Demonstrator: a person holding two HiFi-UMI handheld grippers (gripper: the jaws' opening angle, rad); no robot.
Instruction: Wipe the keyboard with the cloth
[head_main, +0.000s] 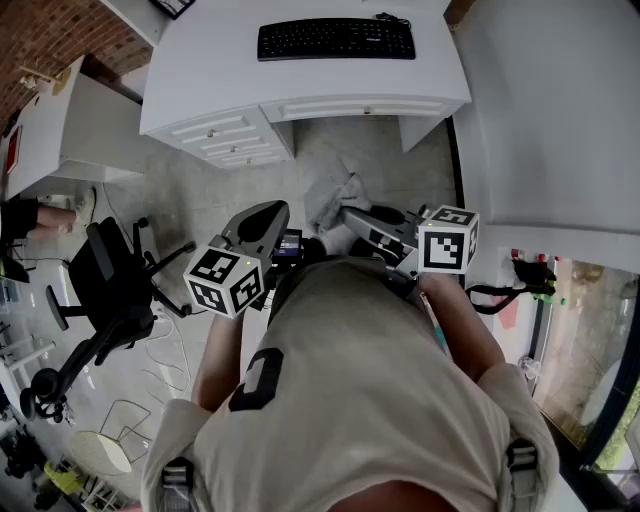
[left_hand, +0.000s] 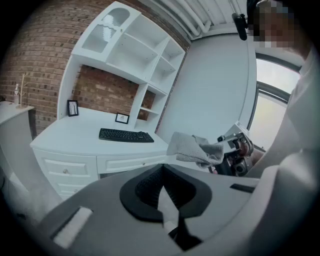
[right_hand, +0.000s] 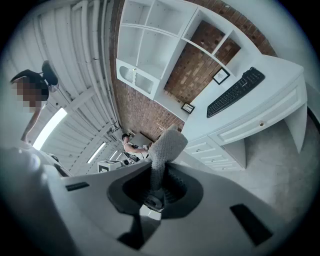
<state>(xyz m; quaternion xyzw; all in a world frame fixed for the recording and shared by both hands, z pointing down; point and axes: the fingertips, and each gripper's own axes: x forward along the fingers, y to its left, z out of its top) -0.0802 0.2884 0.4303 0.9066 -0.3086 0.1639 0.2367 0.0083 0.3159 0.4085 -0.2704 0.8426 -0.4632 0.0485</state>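
The black keyboard (head_main: 336, 39) lies on the white desk (head_main: 200, 70) well ahead of me; it also shows as the keyboard (left_hand: 125, 135) in the left gripper view and the keyboard (right_hand: 235, 92) in the right gripper view. My right gripper (head_main: 347, 213) is shut on the grey cloth (head_main: 333, 196), held over the floor short of the desk. In its own view the cloth (right_hand: 166, 147) sticks up out of the right gripper (right_hand: 157, 186). My left gripper (head_main: 268, 213) hangs beside it; the left gripper (left_hand: 162, 187) has its jaws together with nothing in them. From there the cloth (left_hand: 192, 149) shows to the right.
A black office chair (head_main: 108, 290) stands on the concrete floor at my left. The desk has drawers (head_main: 232, 137) below and white shelves (left_hand: 131, 47) above, with small picture frames (left_hand: 121, 118) behind the keyboard. A person (right_hand: 131, 145) sits far off.
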